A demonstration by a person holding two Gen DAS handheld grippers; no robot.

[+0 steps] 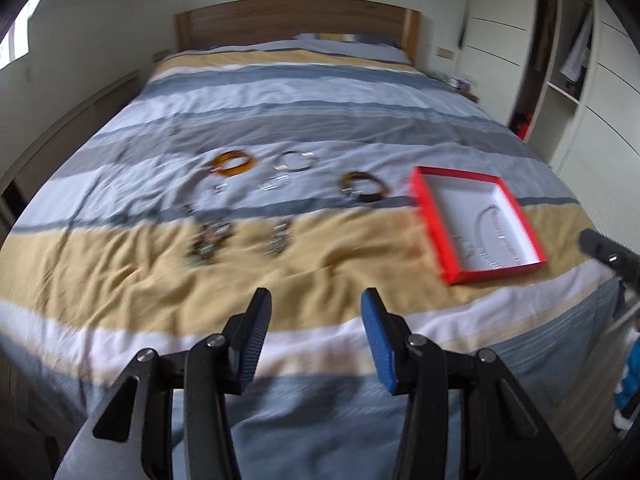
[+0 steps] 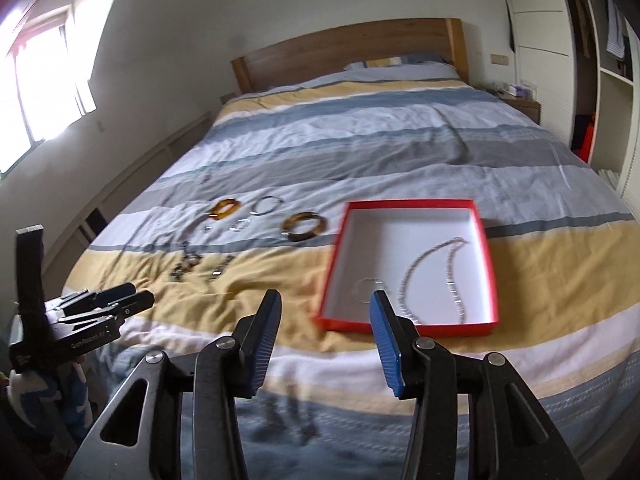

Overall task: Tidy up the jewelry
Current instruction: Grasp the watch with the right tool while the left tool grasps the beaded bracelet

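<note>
A red box (image 1: 434,216) (image 2: 332,276) with a white inside lies on the striped bed and holds a silver chain necklace (image 2: 444,276) (image 1: 486,236) and a thin ring-shaped piece (image 2: 366,286). Left of it lie an amber bangle (image 1: 234,163) (image 2: 225,208), a silver hoop (image 1: 295,161) (image 2: 269,204), a dark tortoiseshell bangle (image 1: 365,187) (image 2: 305,225) and darker beaded pieces (image 1: 208,240) (image 2: 186,266). My left gripper (image 1: 316,300) is open and empty above the bed's near edge. My right gripper (image 2: 325,302) is open and empty, just short of the box.
The bed (image 1: 120,280) has a wooden headboard (image 1: 296,20) at the far end. A white wardrobe (image 1: 568,80) stands on the right, a window (image 2: 44,84) on the left. A bedside table (image 2: 520,104) sits far right.
</note>
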